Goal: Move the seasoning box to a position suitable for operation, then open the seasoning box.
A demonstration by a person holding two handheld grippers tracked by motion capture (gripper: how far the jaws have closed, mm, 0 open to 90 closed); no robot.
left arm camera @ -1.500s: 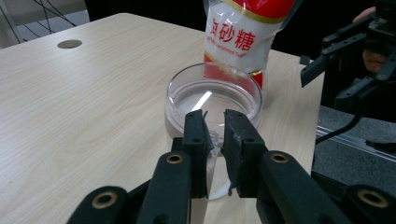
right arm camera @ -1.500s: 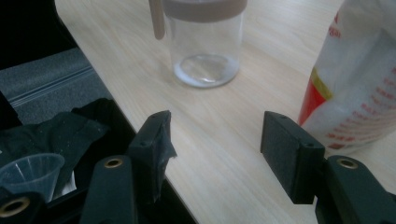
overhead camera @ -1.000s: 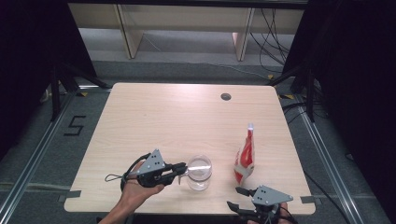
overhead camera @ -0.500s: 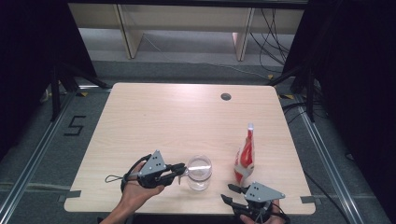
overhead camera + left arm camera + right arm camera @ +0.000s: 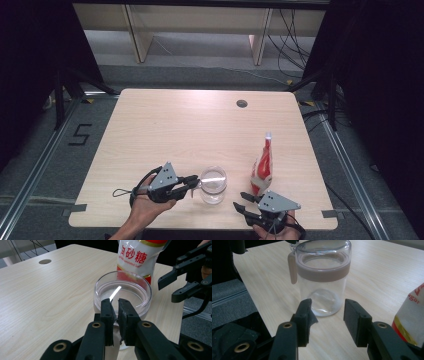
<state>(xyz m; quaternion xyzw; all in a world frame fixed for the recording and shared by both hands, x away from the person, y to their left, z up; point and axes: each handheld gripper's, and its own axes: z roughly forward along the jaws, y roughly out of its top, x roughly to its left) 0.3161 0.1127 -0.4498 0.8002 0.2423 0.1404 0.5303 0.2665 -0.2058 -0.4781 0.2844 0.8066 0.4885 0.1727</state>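
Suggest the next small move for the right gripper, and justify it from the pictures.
Probably ease the right gripper forward around the jar. Its jaws have just been closing, nothing between them, and the jar stands ahead while the left gripper pinches its rim tab. The sugar bag waits alongside.

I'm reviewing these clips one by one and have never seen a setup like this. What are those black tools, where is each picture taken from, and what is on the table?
No robot here: a person holds a two-jaw tool in each hand. The high view looks down on a wooden table; the other two views come from cameras riding on the tools, looking along their black jaws.

On the table stand a clear glass jar with a tan band and side handle, and a red and white sugar bag.

The left gripper has its jaws nearly together at the jar's rim, seemingly pinching a thin part there; exactly what is unclear. The right gripper has just been closing its jaws, but they stand apart, holding nothing, pointed at the jar.
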